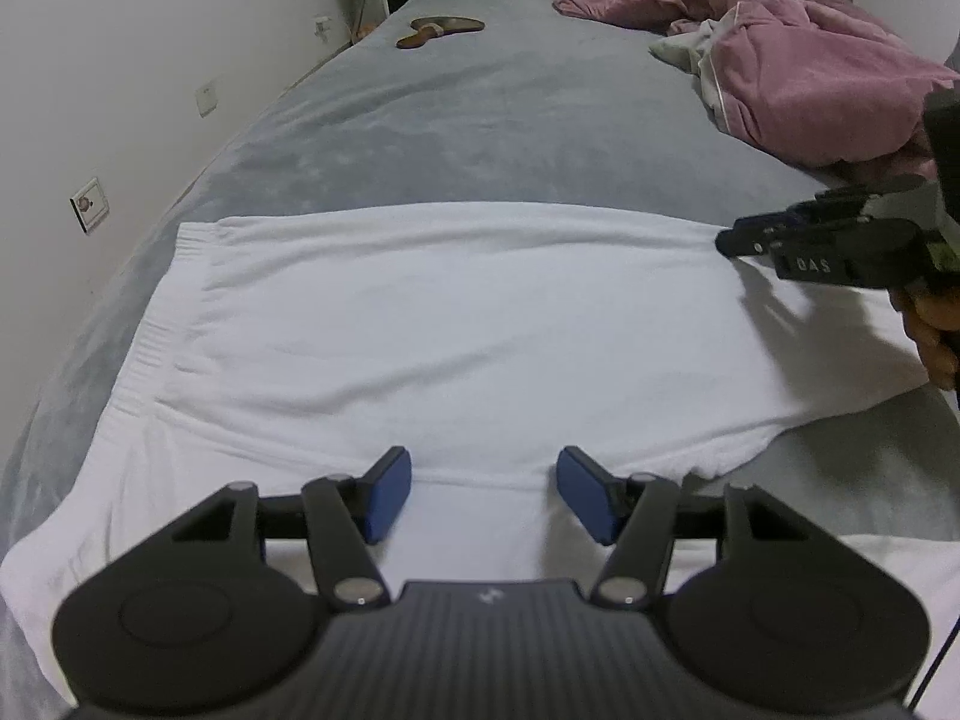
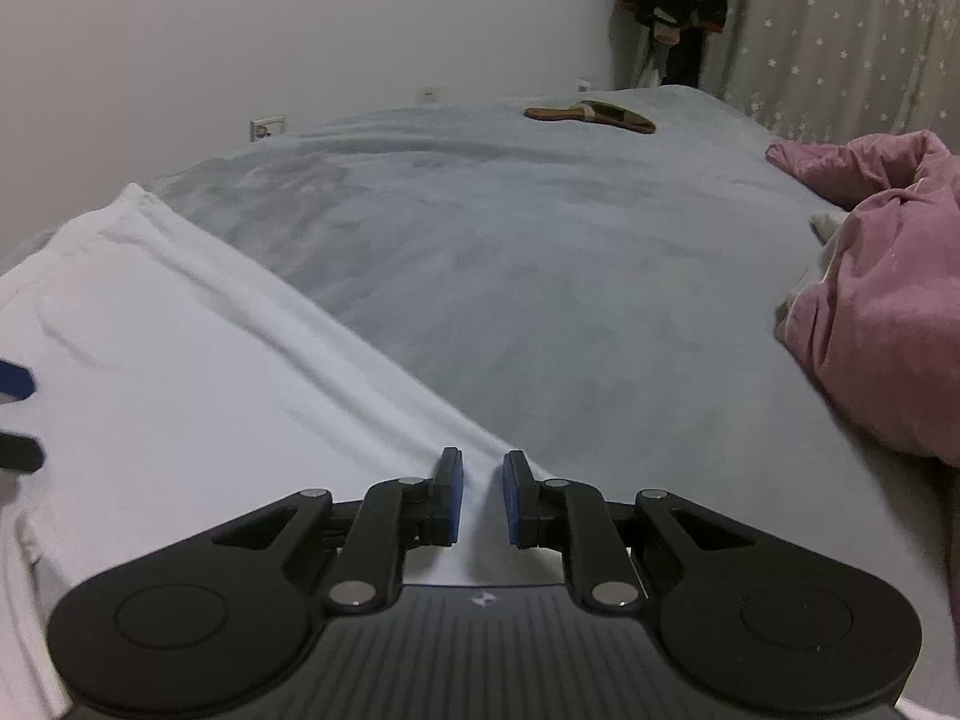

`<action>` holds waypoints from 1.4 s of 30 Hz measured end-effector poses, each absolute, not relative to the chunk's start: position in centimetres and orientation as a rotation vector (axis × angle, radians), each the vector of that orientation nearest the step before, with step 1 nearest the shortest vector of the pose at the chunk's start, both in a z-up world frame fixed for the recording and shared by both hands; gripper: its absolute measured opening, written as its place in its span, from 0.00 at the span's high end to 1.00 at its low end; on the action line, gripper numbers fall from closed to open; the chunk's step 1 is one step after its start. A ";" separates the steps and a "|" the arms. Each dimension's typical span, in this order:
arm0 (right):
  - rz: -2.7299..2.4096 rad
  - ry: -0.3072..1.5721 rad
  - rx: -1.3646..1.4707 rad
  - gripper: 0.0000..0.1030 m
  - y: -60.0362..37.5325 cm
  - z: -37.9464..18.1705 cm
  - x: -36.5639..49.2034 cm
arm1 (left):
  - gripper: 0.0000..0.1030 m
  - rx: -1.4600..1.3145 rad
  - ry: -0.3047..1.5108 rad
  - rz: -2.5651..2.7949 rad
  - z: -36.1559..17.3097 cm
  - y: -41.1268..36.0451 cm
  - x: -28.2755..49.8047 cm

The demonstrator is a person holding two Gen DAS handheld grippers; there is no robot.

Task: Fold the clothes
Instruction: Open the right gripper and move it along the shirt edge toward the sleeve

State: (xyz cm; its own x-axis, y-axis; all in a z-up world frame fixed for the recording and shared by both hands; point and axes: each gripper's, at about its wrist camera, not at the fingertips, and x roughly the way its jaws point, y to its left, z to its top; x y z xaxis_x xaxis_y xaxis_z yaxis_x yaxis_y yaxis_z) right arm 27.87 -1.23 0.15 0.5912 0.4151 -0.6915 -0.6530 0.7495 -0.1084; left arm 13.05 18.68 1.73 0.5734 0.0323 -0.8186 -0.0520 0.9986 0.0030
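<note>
A white garment [image 1: 450, 330] with an elastic waistband at its left end lies flat on the grey bed [image 1: 480, 138]. My left gripper [image 1: 486, 483] stands wide open over the garment's near edge, with nothing between its blue pads [image 1: 390, 495]. My right gripper [image 1: 729, 243] reaches in from the right to the garment's far right edge. In the right wrist view the right gripper [image 2: 483, 495] leaves a narrow gap that straddles the edge of the white garment [image 2: 150, 390], which lies flat beneath. A blue pad of the left gripper [image 2: 12, 378] shows at the left border.
A crumpled pink garment [image 1: 810, 78] [image 2: 888, 312] is heaped at the bed's right side. A flat brown object [image 1: 438, 30] [image 2: 591, 114] lies far back. A white wall with sockets [image 1: 90, 204] runs along the left. A hand [image 1: 930, 330] holds the right gripper.
</note>
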 end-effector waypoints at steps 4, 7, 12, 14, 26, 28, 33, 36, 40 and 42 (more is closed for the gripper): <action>0.593 0.679 -0.376 0.85 -1.3 0.1 28.2 | 0.45 -0.021 0.960 0.047 1.7 18.7 12.9; 0.559 0.667 -0.378 0.85 -1.3 0.1 28.4 | 0.45 -0.027 0.956 0.045 1.8 18.9 12.9; 0.555 0.671 -0.339 0.84 -2.8 0.4 26.3 | 0.44 -0.064 0.940 0.067 2.3 20.3 12.7; 0.562 0.676 -0.316 0.82 -3.6 0.7 25.0 | 0.44 -0.077 0.937 0.076 2.4 20.8 12.7; 0.613 0.707 -0.186 0.81 -7.6 1.7 17.2 | 0.44 -0.114 0.932 0.115 2.7 22.4 12.5; 0.642 0.714 -0.171 0.81 -7.1 1.6 15.7 | 0.44 -0.116 0.933 0.120 2.7 22.6 12.4; 0.750 0.746 -0.086 0.81 -5.0 1.5 13.7 | 0.44 -0.153 0.923 0.155 3.0 24.3 11.9; 0.827 0.803 0.030 0.79 -3.6 1.1 13.8 | 0.44 -0.181 0.921 0.185 3.1 25.7 11.6; 0.862 0.847 0.049 0.78 -1.1 0.2 14.0 | 0.44 -0.210 0.917 0.200 3.1 27.0 11.3; 0.871 0.854 0.056 0.78 -0.1 0.0 14.2 | 0.44 -0.214 0.916 0.205 3.1 27.3 11.2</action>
State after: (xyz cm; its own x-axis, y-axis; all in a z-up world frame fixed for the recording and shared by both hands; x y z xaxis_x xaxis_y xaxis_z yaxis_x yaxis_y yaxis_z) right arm 14.20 -0.12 -0.01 0.3446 0.6912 -0.6352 -0.6488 0.6644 0.3711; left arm 11.20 27.28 3.06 0.5922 0.0842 -0.8014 -0.2655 0.9594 -0.0954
